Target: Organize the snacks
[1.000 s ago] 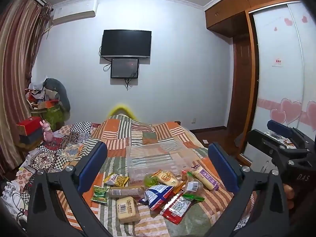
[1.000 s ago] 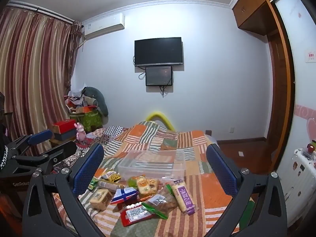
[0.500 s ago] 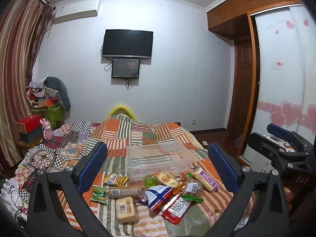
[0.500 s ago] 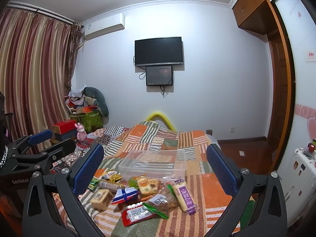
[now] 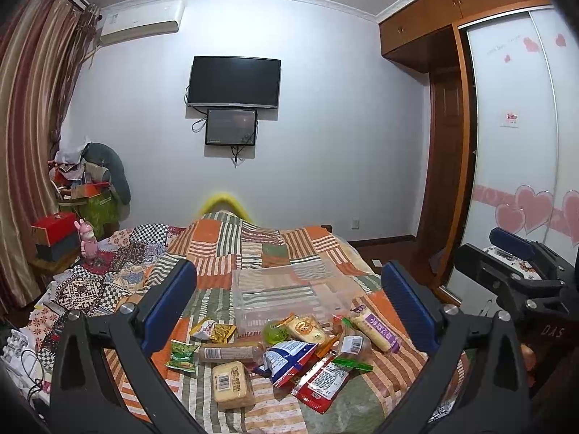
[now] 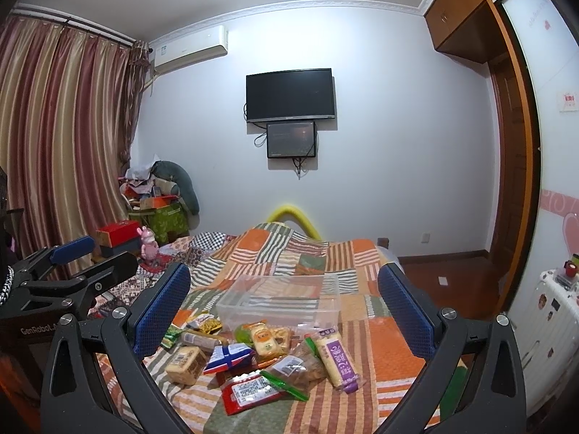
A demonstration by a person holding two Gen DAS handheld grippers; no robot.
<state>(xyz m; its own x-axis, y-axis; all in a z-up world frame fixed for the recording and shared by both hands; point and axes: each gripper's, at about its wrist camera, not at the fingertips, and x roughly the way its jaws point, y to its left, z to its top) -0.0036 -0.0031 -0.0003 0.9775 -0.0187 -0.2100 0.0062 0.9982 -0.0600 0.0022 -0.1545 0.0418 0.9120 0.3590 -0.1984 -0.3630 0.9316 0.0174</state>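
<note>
Bedspread (image 5: 231,253) snacks (image 5: 289,350) lie below both gaping tongs (image 5: 289,303)

Dim, cool, even indoor light; soft shadows, slight graininess, strong fisheye bending and dark corners.

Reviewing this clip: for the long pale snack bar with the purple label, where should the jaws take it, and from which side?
Grip the snack bar across its narrow width near the middle, coming down from above. It lies flat on the quilt, and its right long edge is clear; its left edge sits against the brown snack bag, so that jaw has little room. The right gripper, open, looks nearer.
</note>
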